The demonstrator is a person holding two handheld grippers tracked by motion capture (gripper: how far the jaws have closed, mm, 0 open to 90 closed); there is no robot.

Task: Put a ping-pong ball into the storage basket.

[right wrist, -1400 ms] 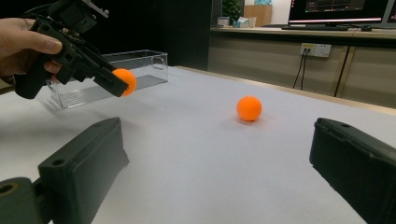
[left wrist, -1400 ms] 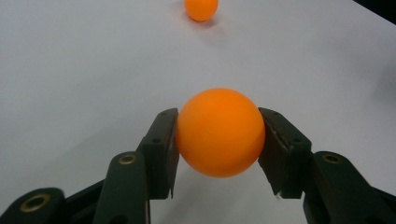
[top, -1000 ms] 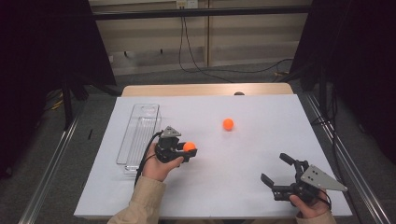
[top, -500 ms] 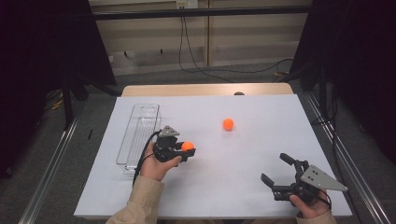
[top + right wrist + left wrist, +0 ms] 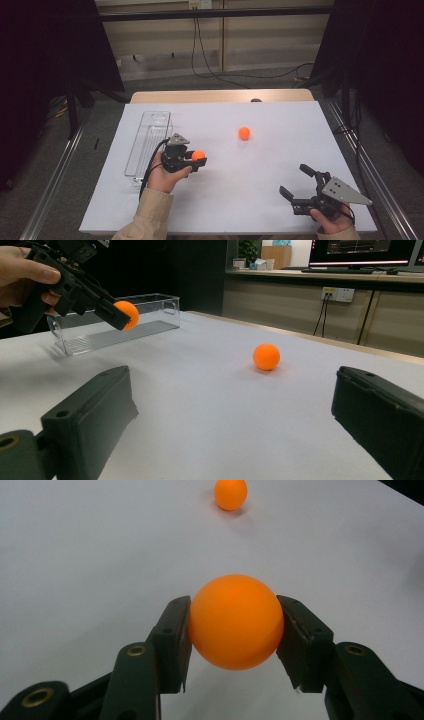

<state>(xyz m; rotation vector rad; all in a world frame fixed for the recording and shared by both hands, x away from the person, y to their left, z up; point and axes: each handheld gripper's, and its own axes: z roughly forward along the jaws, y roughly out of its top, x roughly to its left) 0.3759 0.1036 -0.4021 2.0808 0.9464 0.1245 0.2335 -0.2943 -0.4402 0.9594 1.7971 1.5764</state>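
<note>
White sheeting covers the desk, which is seen from above against a dim room with cables along the far wall. Nearest the person, at the right, the right tongs are held low over the sheet with their jaws spread wide apart and nothing between them. Farther in, at the left, the left tongs are clamped on an orange ball, which is carried clear of the surface. Just beside that hand, a clear plastic tray is laid lengthwise. Beyond, a second orange ball is left loose on the sheet, well apart from both tongs.
</note>
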